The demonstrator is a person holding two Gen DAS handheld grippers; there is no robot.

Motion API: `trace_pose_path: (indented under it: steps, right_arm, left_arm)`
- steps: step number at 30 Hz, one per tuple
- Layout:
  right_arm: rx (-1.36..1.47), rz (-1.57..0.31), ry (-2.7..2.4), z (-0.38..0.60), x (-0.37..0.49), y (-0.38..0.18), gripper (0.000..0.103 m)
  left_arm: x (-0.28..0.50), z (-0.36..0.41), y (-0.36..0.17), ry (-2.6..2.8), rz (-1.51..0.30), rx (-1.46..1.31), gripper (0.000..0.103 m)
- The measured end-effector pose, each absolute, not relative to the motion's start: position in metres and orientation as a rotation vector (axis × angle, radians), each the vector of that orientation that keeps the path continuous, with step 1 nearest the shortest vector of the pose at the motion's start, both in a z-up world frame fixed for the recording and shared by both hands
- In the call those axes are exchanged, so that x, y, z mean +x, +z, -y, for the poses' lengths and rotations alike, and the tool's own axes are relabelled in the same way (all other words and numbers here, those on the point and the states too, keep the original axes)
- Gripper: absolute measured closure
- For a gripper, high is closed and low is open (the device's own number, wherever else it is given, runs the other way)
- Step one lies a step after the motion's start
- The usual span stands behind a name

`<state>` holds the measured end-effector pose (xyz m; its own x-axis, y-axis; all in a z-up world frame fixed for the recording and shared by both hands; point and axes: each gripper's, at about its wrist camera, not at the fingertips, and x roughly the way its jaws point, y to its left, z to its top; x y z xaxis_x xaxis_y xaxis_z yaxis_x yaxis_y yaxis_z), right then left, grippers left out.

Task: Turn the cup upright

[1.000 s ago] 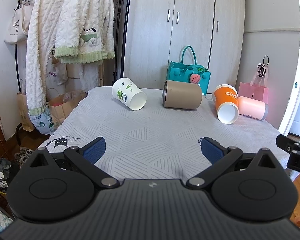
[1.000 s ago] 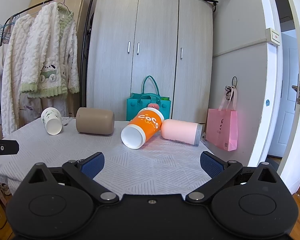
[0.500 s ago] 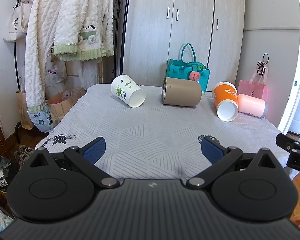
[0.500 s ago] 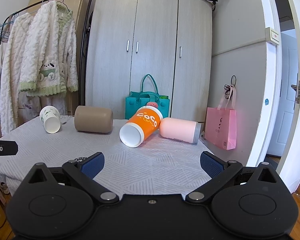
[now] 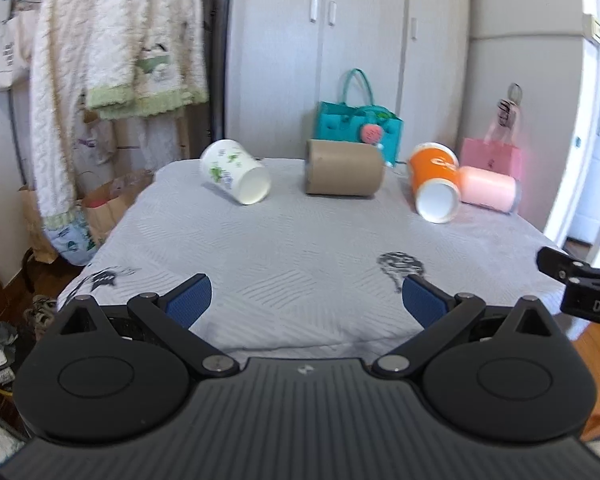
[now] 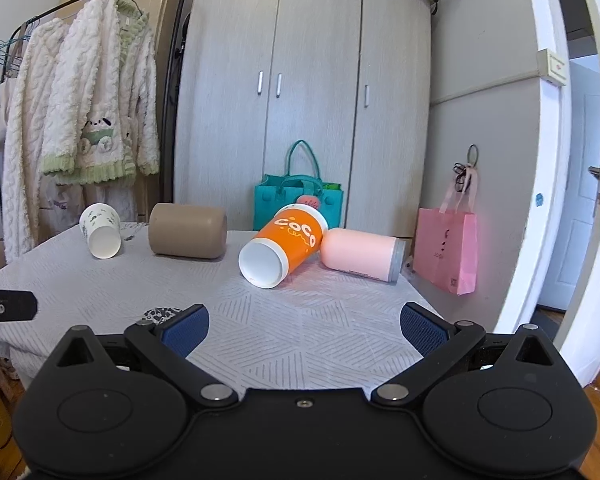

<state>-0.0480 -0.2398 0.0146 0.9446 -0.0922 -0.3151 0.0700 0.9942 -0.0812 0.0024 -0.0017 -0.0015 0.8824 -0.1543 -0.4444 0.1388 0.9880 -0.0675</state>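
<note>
Several cups lie on their sides at the far end of a table with a grey patterned cloth [image 5: 300, 248]. From left to right: a white cup with green prints [image 5: 236, 177] [image 6: 100, 231], a tan cup [image 5: 343, 173] [image 6: 187, 231], an orange cup [image 5: 435, 182] [image 6: 283, 245] with its mouth toward me, and a pink cup [image 5: 487, 189] [image 6: 360, 254]. My left gripper [image 5: 305, 304] is open and empty over the near table edge. My right gripper [image 6: 303, 327] is open and empty, short of the orange cup.
A grey wardrobe [image 6: 300, 120] stands behind the table with a teal bag [image 6: 298, 200] in front of it. A pink bag [image 6: 446, 254] hangs on the wall at right. Fleece robes [image 6: 88, 120] hang on a rack at left. The right gripper's tip [image 5: 580, 284] shows at the left view's right edge.
The left gripper has pulled back and risen, so the near table edge and floor now show. The right gripper has edged slightly forward. The cups have not moved.
</note>
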Motion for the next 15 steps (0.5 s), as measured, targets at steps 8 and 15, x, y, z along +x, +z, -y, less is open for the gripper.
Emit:
trace_pose_path:
  steps: [8, 15]
  right_arm:
    - [-0.159, -0.387, 0.152, 0.28, -0.036, 0.04, 0.0]
    - [-0.272, -0.431, 0.247, 0.321, -0.007, 0.064, 0.0]
  left_arm:
    - [0.044, 0.044, 0.041, -0.343, -0.501, 0.198, 0.0]
    - [0.095, 0.096, 0.072, -0.533, -0.513, 0.299, 0.0]
